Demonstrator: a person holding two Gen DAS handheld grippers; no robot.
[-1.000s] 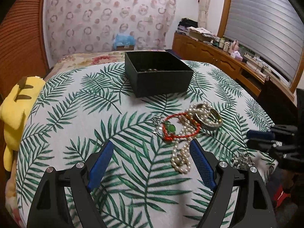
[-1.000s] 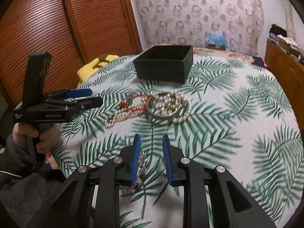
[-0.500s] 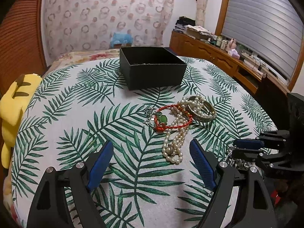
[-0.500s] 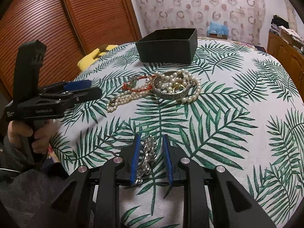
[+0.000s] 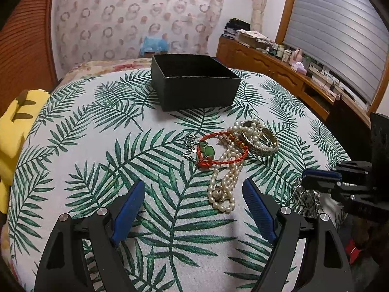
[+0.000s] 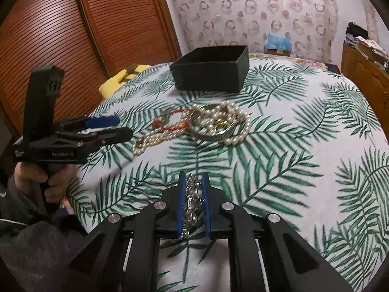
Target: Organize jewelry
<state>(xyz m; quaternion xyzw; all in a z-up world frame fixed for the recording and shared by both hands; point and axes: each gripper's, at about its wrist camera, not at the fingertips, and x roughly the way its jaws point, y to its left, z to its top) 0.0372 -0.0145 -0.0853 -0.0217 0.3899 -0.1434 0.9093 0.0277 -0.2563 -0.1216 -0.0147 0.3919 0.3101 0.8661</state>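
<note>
The silver chain lies bunched between the blue pads of the right hand-held gripper, at 6 o'clock in the right wrist view. Its long axis runs along the fingers, from 6 toward 12 o'clock. The jaws are narrow and closing, with the chain between them and the pads against its sides.

At 12 o'clock from the chain, well apart, a heap of jewelry rests on the palm-leaf cloth: a pearl necklace coiled over a metal bangle, with a pearl strand trailing toward 7 o'clock, and a red cord bracelet carrying a green stone.

Beyond the heap, at 12 o'clock, stands an open black box. Its contents cannot be made out from either view.

The left hand-held gripper hovers with jaws wide and nothing between them; the pearl strand's end lies just ahead of its right finger. A hand grips its handle at 9 o'clock in the right wrist view.
</note>
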